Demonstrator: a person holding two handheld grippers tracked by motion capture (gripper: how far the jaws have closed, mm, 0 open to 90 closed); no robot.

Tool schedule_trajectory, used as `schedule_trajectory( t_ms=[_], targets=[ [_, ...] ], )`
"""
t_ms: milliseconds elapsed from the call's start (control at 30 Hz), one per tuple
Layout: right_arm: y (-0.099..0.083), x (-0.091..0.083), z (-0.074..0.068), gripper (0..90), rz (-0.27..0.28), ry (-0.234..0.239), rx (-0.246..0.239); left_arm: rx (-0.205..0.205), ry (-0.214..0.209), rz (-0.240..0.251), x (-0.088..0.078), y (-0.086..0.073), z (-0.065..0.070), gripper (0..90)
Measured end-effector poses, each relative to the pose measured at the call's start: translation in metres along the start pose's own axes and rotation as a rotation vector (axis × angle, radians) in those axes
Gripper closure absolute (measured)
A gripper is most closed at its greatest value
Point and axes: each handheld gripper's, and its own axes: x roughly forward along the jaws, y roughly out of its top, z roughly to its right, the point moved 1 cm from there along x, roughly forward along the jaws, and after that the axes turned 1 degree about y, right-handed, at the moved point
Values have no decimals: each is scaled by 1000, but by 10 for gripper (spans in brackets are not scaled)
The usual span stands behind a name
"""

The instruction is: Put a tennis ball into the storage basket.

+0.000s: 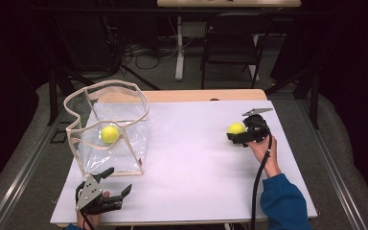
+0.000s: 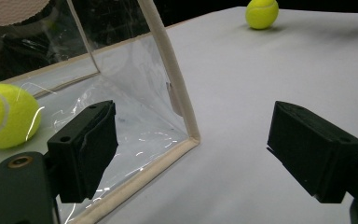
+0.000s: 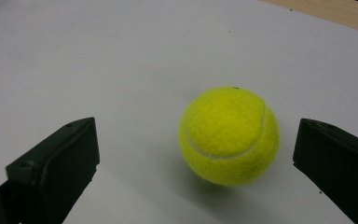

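Near the table's [image 1: 182, 182] left edge, one tennis ball [image 1: 109, 133] already lies inside the clear bag [image 1: 124, 158]; the left gripper [image 1: 117, 184] waits open by the near-left corner. Toward the right edge, the right gripper [image 3: 191, 172] stands open around the second ball [image 3: 228, 135], not yet grasped.

Table [image 1: 196, 172] has a white top with a bare wood strip along the far edge. On it: clear plastic bag [image 1: 109, 129] standing open at left (one tennis ball [image 1: 109, 133] inside), second tennis ball [image 1: 236, 128] loose at right.
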Motion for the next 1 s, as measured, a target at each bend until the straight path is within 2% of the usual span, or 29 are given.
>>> schedule_trajectory(
  t_ms=[300, 700, 1000],
  targets=[
    [4, 17, 13, 0, -32, -5, 35, -6, -2, -1, 1, 0, 1, 158],
    [0, 44, 18, 0, -81, -7, 60, -4, -3, -1, 1, -1, 0, 158],
    [-3, 53, 21, 0, -112, -16, 63, -4, -3, 0, 1, -1, 1, 158]
  ],
)
